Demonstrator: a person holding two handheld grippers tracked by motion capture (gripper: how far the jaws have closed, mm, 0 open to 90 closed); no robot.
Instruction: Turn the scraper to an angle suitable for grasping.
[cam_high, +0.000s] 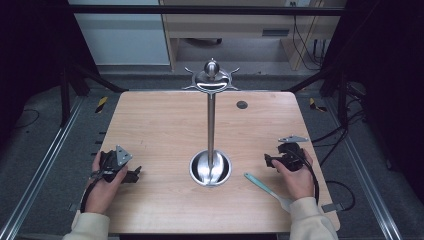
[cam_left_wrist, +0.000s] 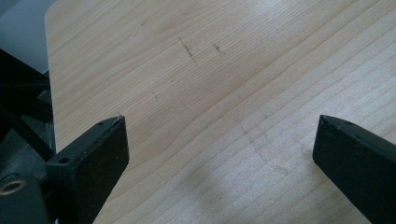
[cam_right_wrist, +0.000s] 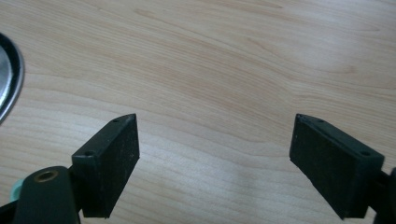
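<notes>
High view
Bench (cam_high: 165, 125): a light wooden top is seen, with a small dark round plug (cam_high: 242, 105) set near its far edge, right of the middle.
Stand (cam_high: 211, 125): a chrome pole is seen upright on a round polished base near the middle of the bench, toward the near edge; it is topped by a knob and curved hook arms.
Spatula (cam_high: 262, 186): a teal-handled utensil with a pale end is laid flat near the near right corner, just beside the right hand (cam_high: 297, 177) and apart from the stand's base.
Left claw (cam_high: 131, 175): it is held low by the left hand (cam_high: 102, 187) near the left edge, pointed toward the stand.
Right claw (cam_high: 270, 161): it is held low near the right edge, pointed toward the stand.

Left gripper view
Left claw (cam_left_wrist: 219, 149): the jaws are spread wide, nothing is held between them, and bare wood with faint scuffs is seen beyond, up to a rounded corner.

Right gripper view
Right claw (cam_right_wrist: 217, 149): the jaws are spread wide with nothing gripped, over bare wood.
Stand (cam_right_wrist: 8, 79): the rim of the base is caught at the left border.
</notes>
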